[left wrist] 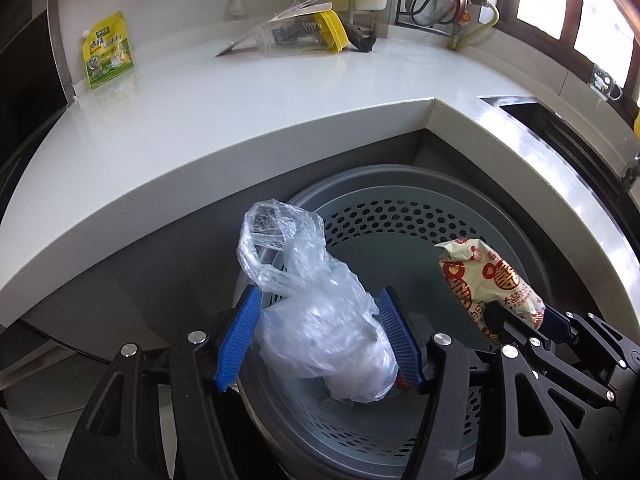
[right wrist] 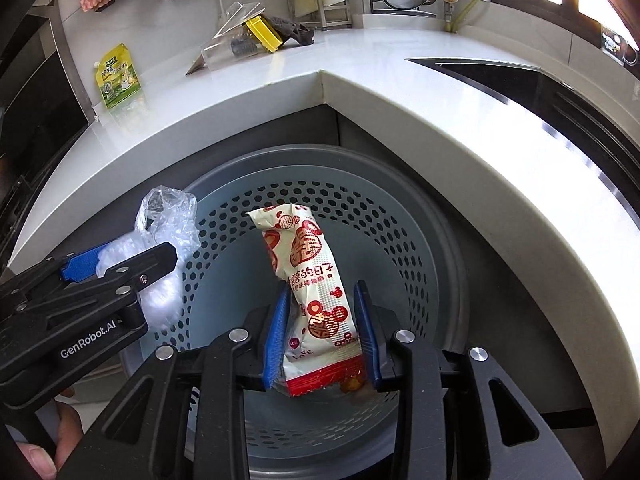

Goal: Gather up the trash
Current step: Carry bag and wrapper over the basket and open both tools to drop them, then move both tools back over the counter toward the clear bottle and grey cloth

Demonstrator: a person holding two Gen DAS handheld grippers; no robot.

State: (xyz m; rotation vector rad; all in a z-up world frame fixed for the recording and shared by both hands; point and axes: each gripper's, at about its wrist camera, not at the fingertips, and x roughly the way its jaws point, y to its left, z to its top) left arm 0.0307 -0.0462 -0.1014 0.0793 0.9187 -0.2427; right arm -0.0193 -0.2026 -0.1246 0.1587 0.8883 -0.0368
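A crumpled clear plastic bag (left wrist: 320, 320) is held between the blue pads of the left gripper (left wrist: 318, 338) above a grey perforated bin (left wrist: 400, 216); to its right, a red-and-white snack wrapper (right wrist: 316, 300) is clamped by the right gripper (right wrist: 322, 340) over the same bin.

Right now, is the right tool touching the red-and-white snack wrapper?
Touching. In the right wrist view the right tool has both blue pads pressed against the snack wrapper, holding it upright over the perforated bin.
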